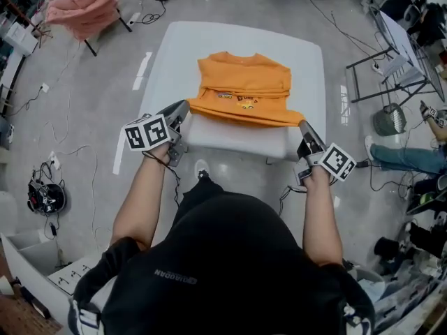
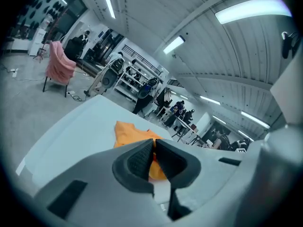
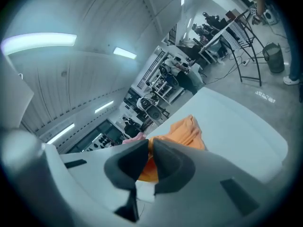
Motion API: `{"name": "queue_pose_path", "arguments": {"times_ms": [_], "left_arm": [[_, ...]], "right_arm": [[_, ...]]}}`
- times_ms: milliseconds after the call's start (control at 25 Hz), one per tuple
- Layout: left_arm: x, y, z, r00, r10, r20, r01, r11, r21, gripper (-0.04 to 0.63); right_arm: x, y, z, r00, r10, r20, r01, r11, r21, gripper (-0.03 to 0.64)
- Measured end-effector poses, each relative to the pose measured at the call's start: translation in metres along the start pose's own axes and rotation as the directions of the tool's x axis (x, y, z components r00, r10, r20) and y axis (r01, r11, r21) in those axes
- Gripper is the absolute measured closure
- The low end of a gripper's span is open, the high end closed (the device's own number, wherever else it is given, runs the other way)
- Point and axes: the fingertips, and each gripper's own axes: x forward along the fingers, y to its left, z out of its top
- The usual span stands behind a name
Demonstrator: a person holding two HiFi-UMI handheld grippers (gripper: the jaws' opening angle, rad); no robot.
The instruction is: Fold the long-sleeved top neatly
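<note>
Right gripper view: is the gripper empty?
No, the right gripper is shut on an orange edge of the top.

This is a big, open lab with a workshop look. The bare grey concrete floor (image 1: 77, 103) carries loose cables (image 1: 66, 149) and white tape marks (image 1: 142, 70). One white table (image 1: 174, 47) stands alone in the middle. Long strip lights (image 2: 251, 9) run along a ribbed ceiling (image 2: 156, 13). On the far side are shelving racks (image 2: 132, 77) and people (image 2: 182, 110) at desks. Metal stands (image 1: 391, 68) are on the right.
</note>
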Motion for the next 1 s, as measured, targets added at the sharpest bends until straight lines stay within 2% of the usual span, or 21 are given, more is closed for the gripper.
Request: {"name": "queue_pose_path", "arguments": {"times_ms": [280,400,480,680,800,1000], "left_arm": [[0.079,0.020,0.076,0.998,-0.043,-0.046,0.044,0.998,0.034,0.575],[0.108,0.033,0.091,0.995,-0.051,-0.089,0.056,0.997,0.057,0.575],[0.128,0.043,0.097,0.991,-0.056,-0.121,0.064,0.996,0.063,0.575],[0.170,0.064,0.112,0.983,-0.073,-0.171,0.079,0.996,0.030,0.575],[0.188,0.069,0.107,0.979,-0.067,-0.190,0.068,0.998,-0.002,0.575],[0.214,0.083,0.098,0.977,-0.019,-0.211,0.010,0.999,-0.041,0.575]], "right_arm": [[0.060,0.014,0.061,0.991,-0.041,0.126,0.038,0.999,0.027,0.580],[0.085,0.011,0.075,0.983,-0.096,0.158,0.087,0.994,0.068,0.580],[0.103,0.012,0.085,0.978,-0.099,0.181,0.084,0.993,0.087,0.578],[0.142,-0.004,0.108,0.961,-0.158,0.227,0.137,0.985,0.107,0.578],[0.156,-0.024,0.116,0.958,-0.193,0.214,0.163,0.975,0.149,0.578],[0.189,-0.057,0.128,0.968,-0.216,0.131,0.190,0.964,0.184,0.578]]}}
